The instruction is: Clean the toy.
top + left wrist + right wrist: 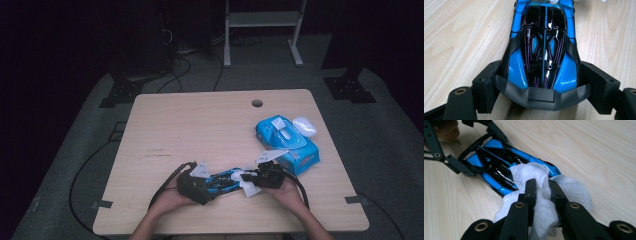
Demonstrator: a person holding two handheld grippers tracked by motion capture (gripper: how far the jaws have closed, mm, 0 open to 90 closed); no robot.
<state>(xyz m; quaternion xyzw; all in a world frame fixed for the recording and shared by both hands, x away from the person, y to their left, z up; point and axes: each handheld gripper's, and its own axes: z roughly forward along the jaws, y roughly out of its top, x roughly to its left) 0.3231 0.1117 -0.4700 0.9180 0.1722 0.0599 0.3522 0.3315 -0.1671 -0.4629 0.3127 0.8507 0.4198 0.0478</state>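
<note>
A blue and black toy car (225, 178) lies on the wooden table (190, 125) near its front edge. My left gripper (212, 182) clamps the car's rear end, and in the left gripper view the car (544, 50) sits between both jaws of my left gripper (543, 85), its grey rear spoiler nearest the camera. My right gripper (543, 188) is shut on a crumpled white wipe (531, 172), which rests on the nose of the car (496, 162). From above, the wipe (250, 189) shows under my right gripper (250, 179).
A blue pack of wet wipes (287, 140) lies at the right of the table with its lid open, and a white bunched wipe (305, 126) lies beside it. A cable hole (257, 103) is near the far edge. Cables trail from both grippers.
</note>
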